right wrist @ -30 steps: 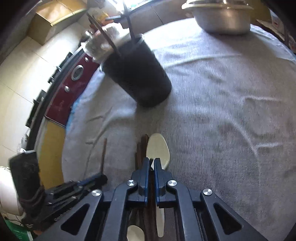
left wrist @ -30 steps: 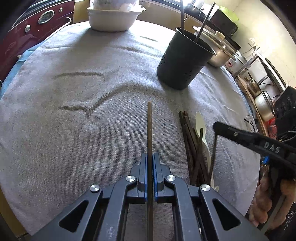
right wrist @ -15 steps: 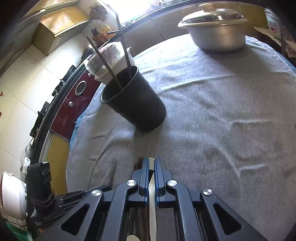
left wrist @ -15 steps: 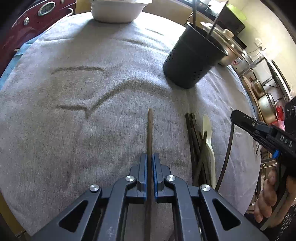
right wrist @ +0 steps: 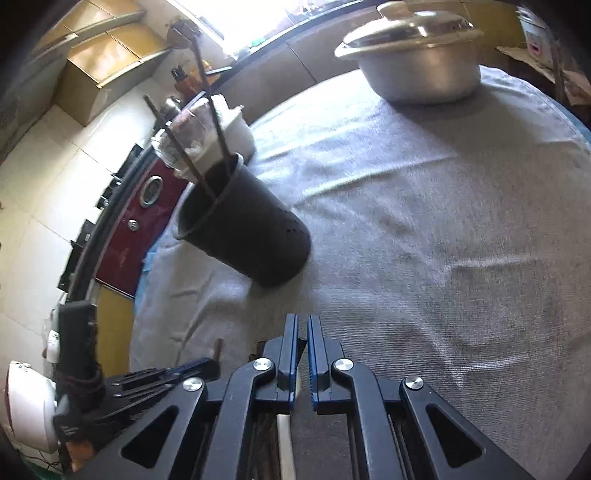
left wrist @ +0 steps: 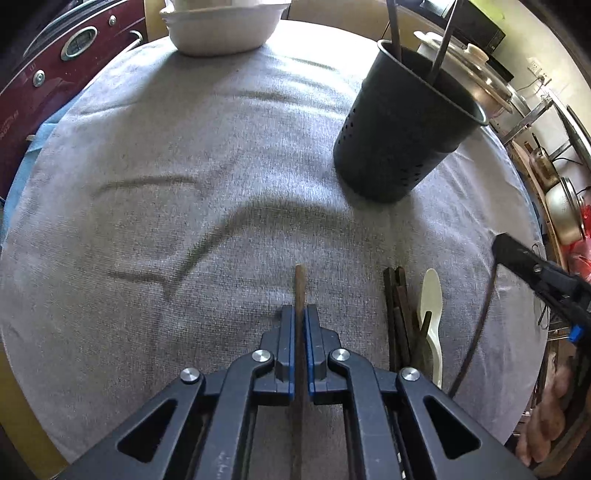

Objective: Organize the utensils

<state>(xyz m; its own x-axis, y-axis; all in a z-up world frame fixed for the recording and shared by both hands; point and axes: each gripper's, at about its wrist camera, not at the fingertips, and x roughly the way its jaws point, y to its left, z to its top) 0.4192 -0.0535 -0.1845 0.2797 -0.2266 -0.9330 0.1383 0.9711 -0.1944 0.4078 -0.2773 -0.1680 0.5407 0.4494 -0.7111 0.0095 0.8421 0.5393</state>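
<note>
My left gripper (left wrist: 299, 317) is shut on a brown chopstick (left wrist: 299, 284) that points toward the black perforated utensil holder (left wrist: 399, 136). The holder stands on the grey cloth with two dark chopsticks in it, and also shows in the right wrist view (right wrist: 247, 225). To the right lie several dark chopsticks (left wrist: 397, 314) and a cream spoon (left wrist: 430, 306). My right gripper (left wrist: 517, 254) is shut on a dark chopstick (left wrist: 476, 325) that hangs down from its jaws. In the right wrist view the right gripper (right wrist: 302, 334) has its jaws nearly closed, and the held chopstick is hidden there.
A white bowl (left wrist: 221, 26) stands at the table's far edge. A lidded metal pot (right wrist: 421, 59) sits far right of the holder. A dark red appliance (left wrist: 44, 74) stands beside the table on the left. The grey cloth (left wrist: 147, 221) has raised wrinkles.
The right gripper has lifted away from the pile with a dark chopstick. The left gripper has moved forward toward the holder with its chopstick.
</note>
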